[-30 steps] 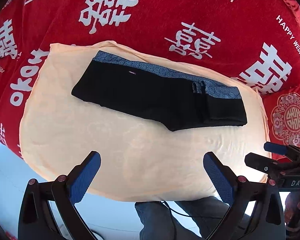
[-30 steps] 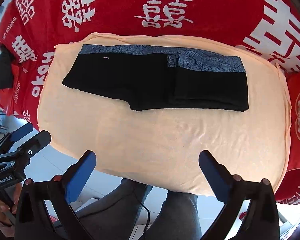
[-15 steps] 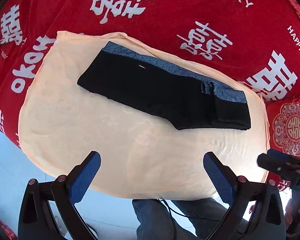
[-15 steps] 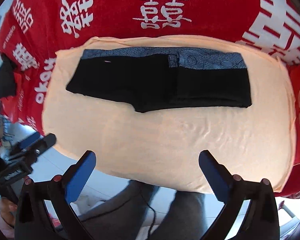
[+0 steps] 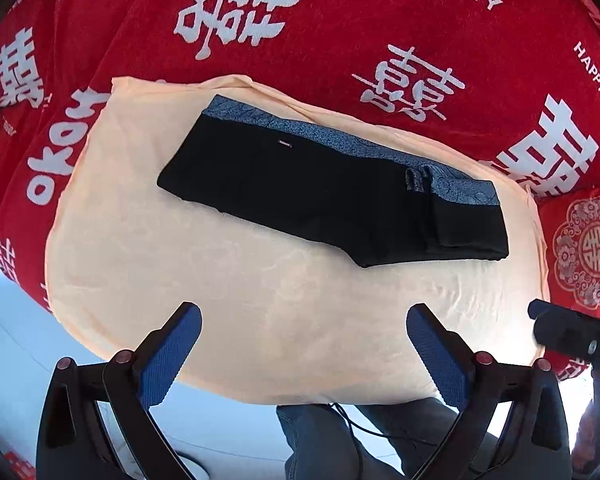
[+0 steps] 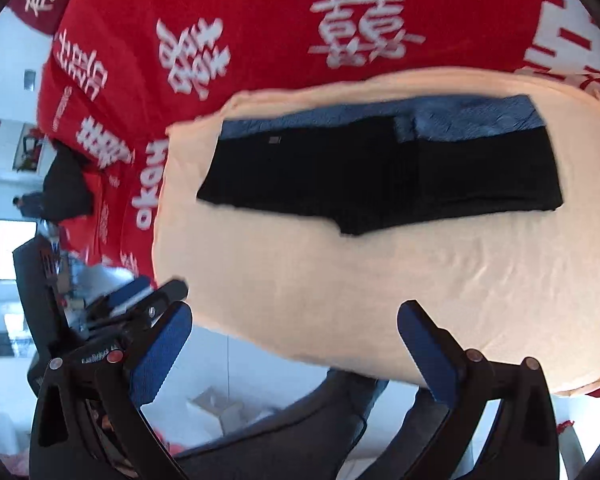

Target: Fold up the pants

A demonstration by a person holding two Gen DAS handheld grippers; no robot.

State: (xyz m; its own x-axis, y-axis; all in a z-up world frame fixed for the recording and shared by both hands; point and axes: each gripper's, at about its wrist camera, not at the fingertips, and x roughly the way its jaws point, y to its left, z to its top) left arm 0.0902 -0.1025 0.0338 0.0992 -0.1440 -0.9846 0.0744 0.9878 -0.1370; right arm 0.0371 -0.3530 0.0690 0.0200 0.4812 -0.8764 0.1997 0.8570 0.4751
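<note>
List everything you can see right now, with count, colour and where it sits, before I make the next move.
pants: one, black with a blue-grey patterned waistband, lying folded on the far half of the cloth
cloth: one, peach, spread over the red cover under the pants
red cover: one, red with white characters and lettering, beneath and around the cloth
dark bundle: one, black, on the red cover off to the left in the right wrist view; too blurred to identify
person's legs: grey-blue trousers, below the cloth's near edge
left gripper: black frame, blue pads, open, holding nothing, above the cloth's near edge
right gripper: black frame, blue pads, open, holding nothing, near the cloth's near-left edge
</note>
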